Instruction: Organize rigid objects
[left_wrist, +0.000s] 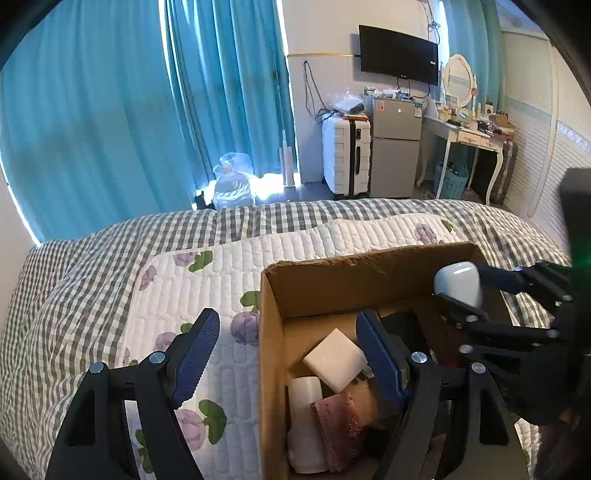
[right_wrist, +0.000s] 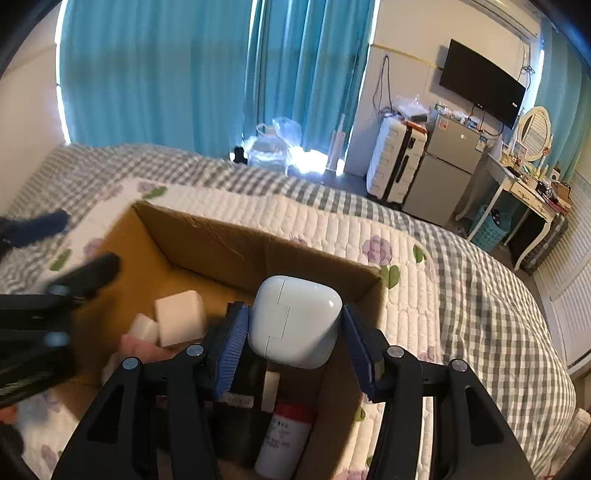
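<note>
- The quilt (left_wrist: 207, 280) is seen at the far left, spread flat on the bed (left_wrist: 92, 258).
- The left claw (left_wrist: 284, 354) is spread wide with nothing in it. One finger is over the quilt and one is inside the box (left_wrist: 271, 354).
- In the box, a white block (left_wrist: 334, 360), a white roll (left_wrist: 304, 413) and a pink pad (left_wrist: 338, 432) are seen.
- A bottle (right_wrist: 284, 439) with a red band lies at the near end.
- The white case (right_wrist: 293, 321) is held up over the box by the right claw (right_wrist: 295, 343), which is squeezed on its two sides.
- The case looks hard, light and smooth, so it could slip.
- It is best held on its flat sides, near the middle.
</note>
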